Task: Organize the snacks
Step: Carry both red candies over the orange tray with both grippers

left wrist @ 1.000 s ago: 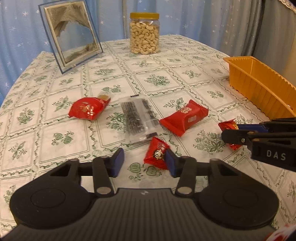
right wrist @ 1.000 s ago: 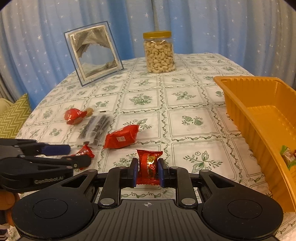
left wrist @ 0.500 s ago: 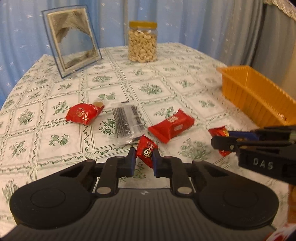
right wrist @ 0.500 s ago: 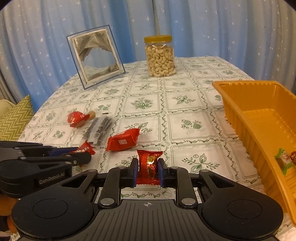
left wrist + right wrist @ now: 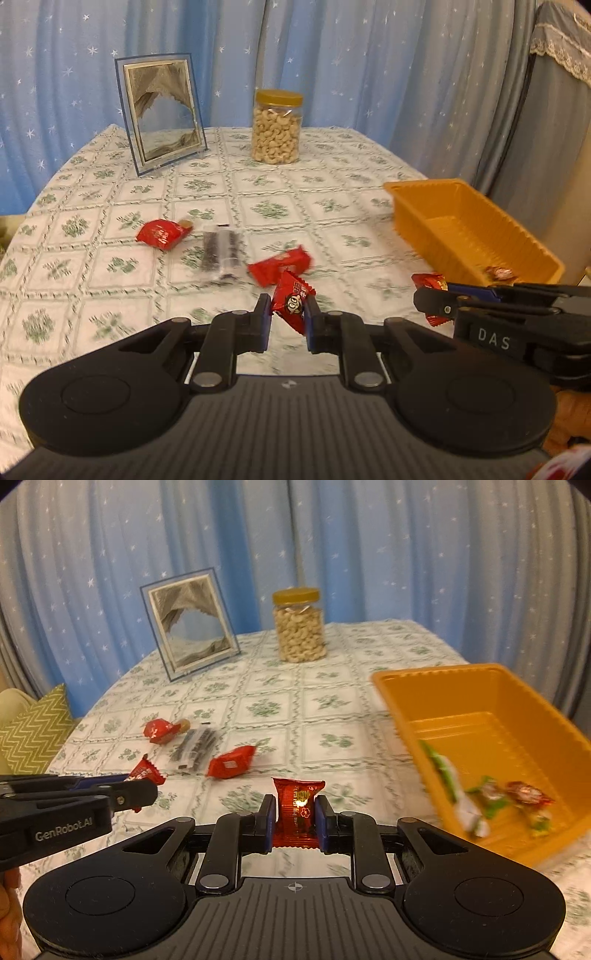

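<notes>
On the floral-patterned table (image 5: pixel 110 206) lie a crinkly red packet (image 5: pixel 162 233), a clear sachet (image 5: pixel 221 249) and a red pillow pack (image 5: pixel 280 264). The left gripper (image 5: pixel 288 315) pinches a glossy red candy (image 5: pixel 293 301); the right gripper (image 5: pixel 295 814) clamps a foil packet (image 5: pixel 297 810) beside the ribbed orange plastic tray (image 5: pixel 517 701).

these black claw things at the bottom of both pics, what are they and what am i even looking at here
They are two hand-held grippers, one in each of a person's hands, each with a camera looking along its fingers. One picture is from the left gripper, the other from the right gripper. Each is shut on a small red snack packet: the left packet and the right packet. On the tablecloth lie two more red packets, a clear packet of dark sticks, a cashew jar and a picture frame. The orange tray already holds some sweets.
</notes>
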Available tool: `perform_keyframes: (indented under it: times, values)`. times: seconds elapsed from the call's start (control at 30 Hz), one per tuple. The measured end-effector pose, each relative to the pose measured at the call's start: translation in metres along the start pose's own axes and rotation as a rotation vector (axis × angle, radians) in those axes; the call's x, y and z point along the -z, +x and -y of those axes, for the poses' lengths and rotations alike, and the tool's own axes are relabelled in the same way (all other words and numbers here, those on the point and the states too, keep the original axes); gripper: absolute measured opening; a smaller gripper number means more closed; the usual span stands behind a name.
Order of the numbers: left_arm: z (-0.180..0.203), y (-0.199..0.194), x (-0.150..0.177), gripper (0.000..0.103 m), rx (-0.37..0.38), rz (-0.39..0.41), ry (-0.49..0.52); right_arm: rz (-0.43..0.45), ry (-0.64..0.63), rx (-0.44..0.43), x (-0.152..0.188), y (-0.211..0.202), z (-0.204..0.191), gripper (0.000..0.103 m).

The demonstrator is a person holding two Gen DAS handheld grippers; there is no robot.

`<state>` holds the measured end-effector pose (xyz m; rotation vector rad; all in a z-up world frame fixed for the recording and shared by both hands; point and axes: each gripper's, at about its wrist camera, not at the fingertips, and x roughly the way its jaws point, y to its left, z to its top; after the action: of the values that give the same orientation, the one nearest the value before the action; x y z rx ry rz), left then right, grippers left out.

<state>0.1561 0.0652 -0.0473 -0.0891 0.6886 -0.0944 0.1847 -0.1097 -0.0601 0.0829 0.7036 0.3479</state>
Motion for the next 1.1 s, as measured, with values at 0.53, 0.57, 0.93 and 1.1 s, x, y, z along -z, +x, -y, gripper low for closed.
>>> perform_keyframes:
  times: [0.53,0.57,0.93,1.1]
  values:
    - [0.111,-0.029,-0.015,0.016,0.117,0.012,0.024,0.057,0.115,0.183,-0.011,-0.085,0.09,0.023]
    - [0.116,-0.029,-0.017,0.016,0.123,0.013,0.029,0.059,0.12,0.191,-0.014,-0.088,0.094,0.023]
    - [0.157,-0.009,-0.044,0.016,0.163,0.003,0.078,0.063,0.19,0.225,-0.028,-0.092,0.139,0.023]
    - [0.169,0.013,-0.052,0.016,0.177,-0.017,0.09,0.071,0.234,0.231,-0.037,-0.088,0.16,0.023]
